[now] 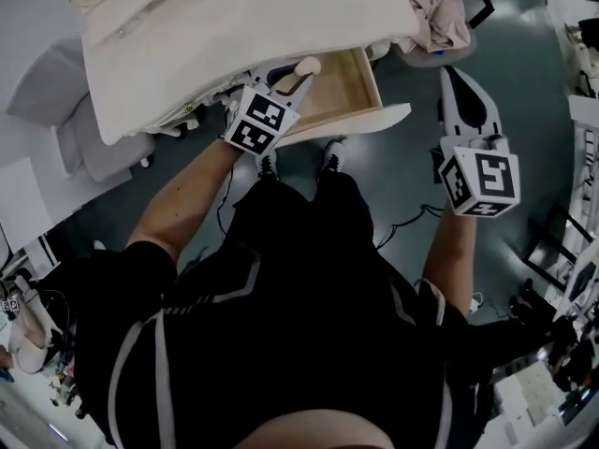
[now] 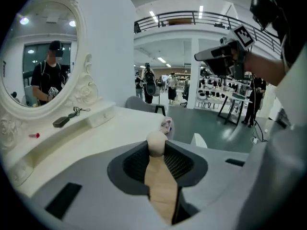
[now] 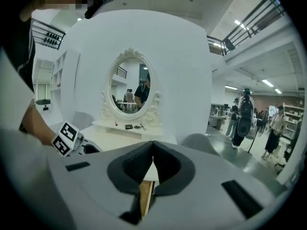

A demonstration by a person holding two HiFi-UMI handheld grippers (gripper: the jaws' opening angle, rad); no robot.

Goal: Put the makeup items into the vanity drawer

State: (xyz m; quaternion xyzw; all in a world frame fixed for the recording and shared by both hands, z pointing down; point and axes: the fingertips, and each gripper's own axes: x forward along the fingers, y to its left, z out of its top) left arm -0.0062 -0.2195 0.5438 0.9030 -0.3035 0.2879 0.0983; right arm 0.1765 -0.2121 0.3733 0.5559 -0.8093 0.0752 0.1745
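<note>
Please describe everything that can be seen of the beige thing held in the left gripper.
The beige thing is small, rounded and matte, perhaps a makeup sponge. The left gripper is shut on it: the dark ribbed pads press its two sides, and its round end sticks out past the tips. In the head view it seems to hang over the open drawer, touching only the pads.

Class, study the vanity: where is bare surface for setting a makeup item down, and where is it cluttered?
The open drawer has a bare wood floor between the left gripper, shut on a beige sponge, and its right wall. The broad vanity top is bare too. The shelf under the mirror holds the clutter: a dark case, a cord, a red item.
</note>
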